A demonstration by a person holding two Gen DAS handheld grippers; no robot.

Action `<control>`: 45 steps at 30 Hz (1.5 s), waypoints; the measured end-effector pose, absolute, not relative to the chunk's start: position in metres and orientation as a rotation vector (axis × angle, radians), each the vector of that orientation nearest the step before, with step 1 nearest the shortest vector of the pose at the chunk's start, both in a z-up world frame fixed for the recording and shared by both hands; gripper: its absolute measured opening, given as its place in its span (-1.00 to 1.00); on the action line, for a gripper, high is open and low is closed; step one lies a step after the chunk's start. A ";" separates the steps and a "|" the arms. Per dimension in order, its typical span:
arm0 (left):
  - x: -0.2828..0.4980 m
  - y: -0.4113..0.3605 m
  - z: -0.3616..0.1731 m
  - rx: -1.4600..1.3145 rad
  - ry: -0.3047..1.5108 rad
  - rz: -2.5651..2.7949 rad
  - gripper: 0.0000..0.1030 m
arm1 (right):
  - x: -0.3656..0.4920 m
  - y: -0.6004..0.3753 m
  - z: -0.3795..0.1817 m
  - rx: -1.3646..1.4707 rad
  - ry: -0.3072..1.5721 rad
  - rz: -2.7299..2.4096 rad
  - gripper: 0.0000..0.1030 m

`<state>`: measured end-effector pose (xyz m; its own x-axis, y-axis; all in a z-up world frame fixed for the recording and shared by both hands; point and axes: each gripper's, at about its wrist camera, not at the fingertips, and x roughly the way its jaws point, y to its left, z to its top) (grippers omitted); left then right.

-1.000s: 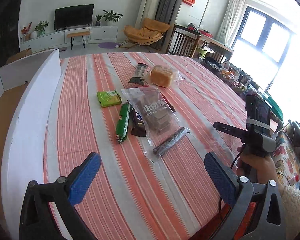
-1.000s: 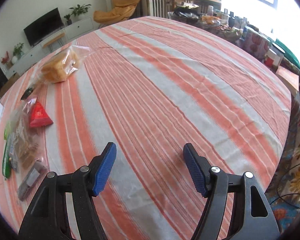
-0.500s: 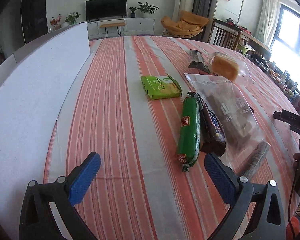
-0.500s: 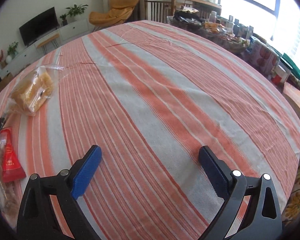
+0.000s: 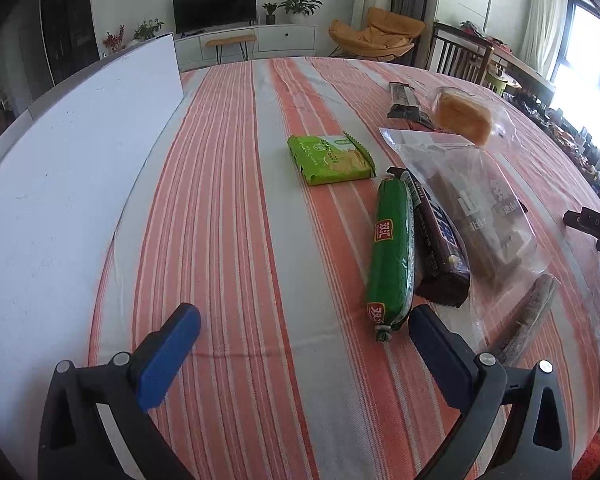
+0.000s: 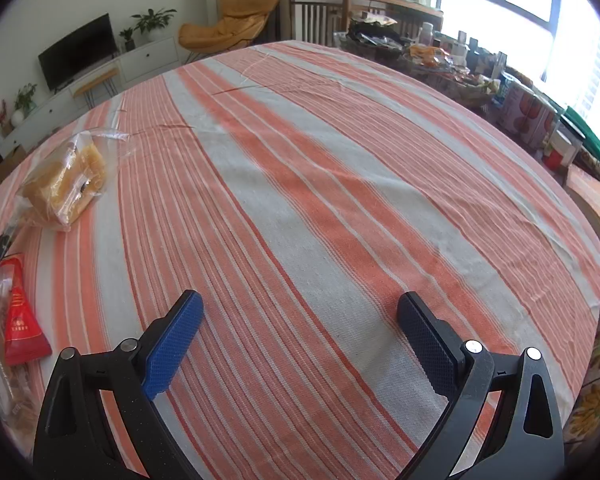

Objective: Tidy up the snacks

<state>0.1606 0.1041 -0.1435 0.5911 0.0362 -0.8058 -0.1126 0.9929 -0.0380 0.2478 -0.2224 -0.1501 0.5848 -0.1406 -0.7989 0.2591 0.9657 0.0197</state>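
Observation:
My left gripper [image 5: 304,330] is open and empty, low over the striped tablecloth. Just ahead to its right lie a green sausage [image 5: 392,252], a dark chocolate bar [image 5: 436,240], a clear bag of brown snacks [image 5: 476,208] and a dark stick pack [image 5: 528,320]. A green cracker pack [image 5: 330,159], a wrapped bread [image 5: 464,114] and a dark bar [image 5: 404,100] lie farther back. My right gripper [image 6: 300,320] is open and empty over bare cloth. The bread [image 6: 64,182] and a red packet [image 6: 20,324] lie to its left.
A white box wall [image 5: 72,152] stands along the table's left side. The other gripper's body [image 5: 596,224] shows at the right edge. A cluttered side table with cans and jars [image 6: 524,112] stands beyond the table's right edge.
My left gripper has moved forward and left, nearer the green sausage and the white box. My right gripper has opened wider and shifted forward and left toward the bread.

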 end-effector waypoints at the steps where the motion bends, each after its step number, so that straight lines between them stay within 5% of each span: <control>1: 0.161 0.104 -0.144 -0.086 0.936 0.088 0.99 | 0.248 -0.222 -0.150 0.139 0.918 -0.234 0.93; 45: 0.161 0.106 -0.143 -0.086 0.935 0.087 0.99 | 0.248 -0.222 -0.150 0.139 0.918 -0.235 0.93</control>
